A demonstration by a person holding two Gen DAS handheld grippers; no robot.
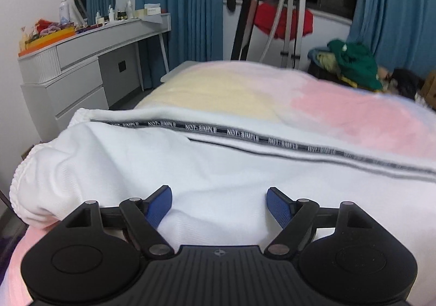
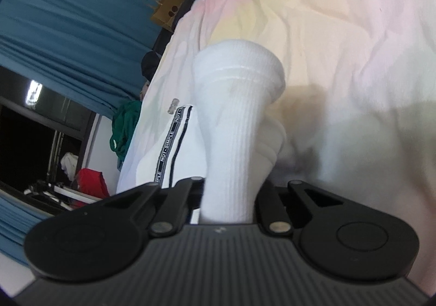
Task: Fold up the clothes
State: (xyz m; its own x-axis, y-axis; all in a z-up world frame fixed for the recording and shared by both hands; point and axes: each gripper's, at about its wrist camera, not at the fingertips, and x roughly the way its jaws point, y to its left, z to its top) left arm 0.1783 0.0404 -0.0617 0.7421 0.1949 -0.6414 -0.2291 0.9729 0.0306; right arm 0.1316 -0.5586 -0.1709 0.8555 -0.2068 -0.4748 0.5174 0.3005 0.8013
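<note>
Right gripper [image 2: 229, 197] clamped on ribbed cuff [image 2: 237, 72]; left gripper [image 1: 219, 201] apart over white trousers [image 1: 190, 170]. Soft, light, floppy; grip waistband.

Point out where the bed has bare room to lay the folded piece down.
Free: the yellow and pink bedspread beyond the white trousers, up to the far edge. Crowded: the far right corner, where the green garment pile sits. The near side is covered by the trousers themselves.

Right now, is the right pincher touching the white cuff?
Touching. In the right wrist view, the white ribbed cuff runs straight down between the right gripper jaws, which are shut on it, so the fabric sticks out in front of them.
</note>
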